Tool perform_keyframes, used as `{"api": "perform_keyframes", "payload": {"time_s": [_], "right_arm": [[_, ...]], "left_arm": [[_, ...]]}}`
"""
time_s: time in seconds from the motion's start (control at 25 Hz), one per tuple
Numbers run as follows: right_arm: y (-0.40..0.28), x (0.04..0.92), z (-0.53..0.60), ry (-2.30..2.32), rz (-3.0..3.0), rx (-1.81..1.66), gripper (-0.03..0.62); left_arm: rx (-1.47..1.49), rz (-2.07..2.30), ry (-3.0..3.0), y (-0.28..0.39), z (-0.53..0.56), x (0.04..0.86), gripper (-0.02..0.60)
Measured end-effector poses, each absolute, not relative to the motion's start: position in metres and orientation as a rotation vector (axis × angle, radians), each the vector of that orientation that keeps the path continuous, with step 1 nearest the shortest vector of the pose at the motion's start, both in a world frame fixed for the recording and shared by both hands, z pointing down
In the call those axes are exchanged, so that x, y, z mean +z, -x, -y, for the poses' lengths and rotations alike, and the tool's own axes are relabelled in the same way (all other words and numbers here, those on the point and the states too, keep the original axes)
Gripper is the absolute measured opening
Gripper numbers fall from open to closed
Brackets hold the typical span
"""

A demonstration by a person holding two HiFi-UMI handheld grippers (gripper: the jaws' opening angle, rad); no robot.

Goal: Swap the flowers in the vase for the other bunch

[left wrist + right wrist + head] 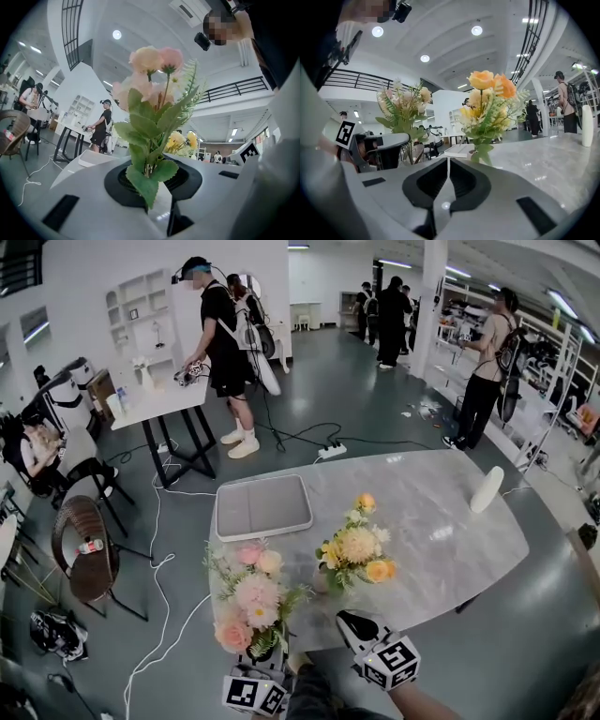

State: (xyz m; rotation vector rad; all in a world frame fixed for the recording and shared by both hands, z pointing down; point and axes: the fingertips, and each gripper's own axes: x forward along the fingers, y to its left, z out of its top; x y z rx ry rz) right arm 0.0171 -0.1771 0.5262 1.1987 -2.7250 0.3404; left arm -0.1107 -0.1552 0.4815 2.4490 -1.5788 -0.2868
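1. Flowers first: the pink bunch (248, 601) is held upright at the near edge of the counter (427, 521), gripped by the left hand-held gripper (269, 657).
2. The left gripper view settles it. The jaws are clamped on the green stems low down, with leaves spilling over the pads and pink and cream blooms up top.
3. The yellow-and-orange bunch (356, 549) is just to the right of the pink one, standing in a small pale vase (473, 153) on the counter.
4. The right hand-held gripper (349, 618) hovers at the near edge, just in front of that yellow-and-orange bunch and not touching it.
5. Its jaws are pressed together with nothing between them.
6. A grey tray (263, 506) lies flat farther back on the counter, behind both bunches.
7. A tall white object (487, 489) stands over at the counter's far right, well apart from the flowers.
8. Beyond the counter, a person in black (220, 334) stands at a white table (159, 399).
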Motion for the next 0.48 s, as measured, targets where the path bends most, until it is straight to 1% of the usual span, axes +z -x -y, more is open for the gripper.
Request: {"api": "perform_keyframes", "payload": {"time_s": [0.48], "right_arm": [[-0.013,0.500,0.140,-1.164,2.776,0.302,0.032]], "left_arm": [[-0.289,1.545,-2.442,0.096,0.105,0.479,0.095]]}}
